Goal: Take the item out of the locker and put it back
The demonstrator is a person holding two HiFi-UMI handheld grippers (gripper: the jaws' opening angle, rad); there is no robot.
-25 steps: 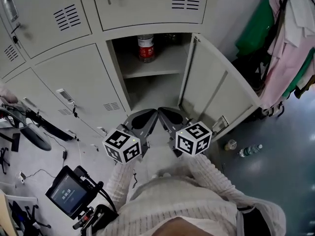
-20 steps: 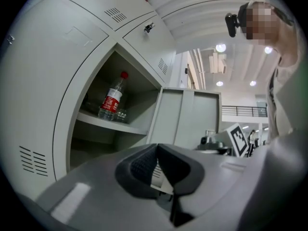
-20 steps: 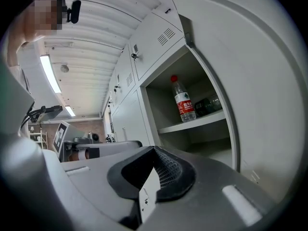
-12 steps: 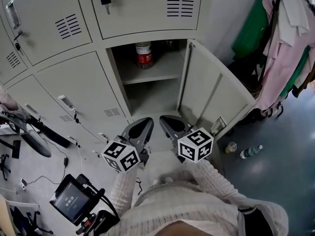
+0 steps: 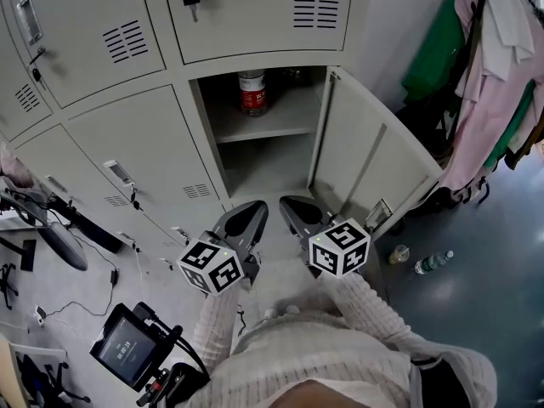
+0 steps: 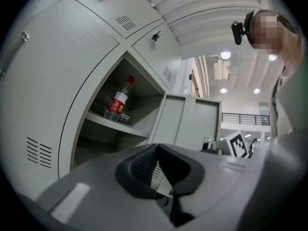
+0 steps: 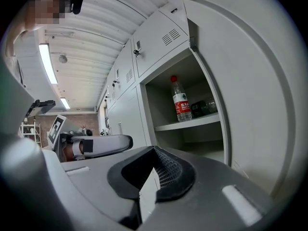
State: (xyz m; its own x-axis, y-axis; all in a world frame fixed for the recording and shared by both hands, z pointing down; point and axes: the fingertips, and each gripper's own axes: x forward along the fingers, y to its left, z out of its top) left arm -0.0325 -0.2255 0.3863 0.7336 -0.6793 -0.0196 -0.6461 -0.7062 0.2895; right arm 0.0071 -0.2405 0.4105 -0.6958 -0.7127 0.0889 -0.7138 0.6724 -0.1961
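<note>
Two grippers (image 5: pixel 256 211) (image 5: pixel 292 206) (shut), bottle (image 5: pixel 252 93) in locker (image 5: pixel 270 127)

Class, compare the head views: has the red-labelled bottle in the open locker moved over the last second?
No. The bottle stands on the same spot of the upper shelf, near the left wall of the locker.

Changing room: grey metal lockers (image 5: pixel 127 143), hung clothes (image 5: pixel 497 92) beside them.
</note>
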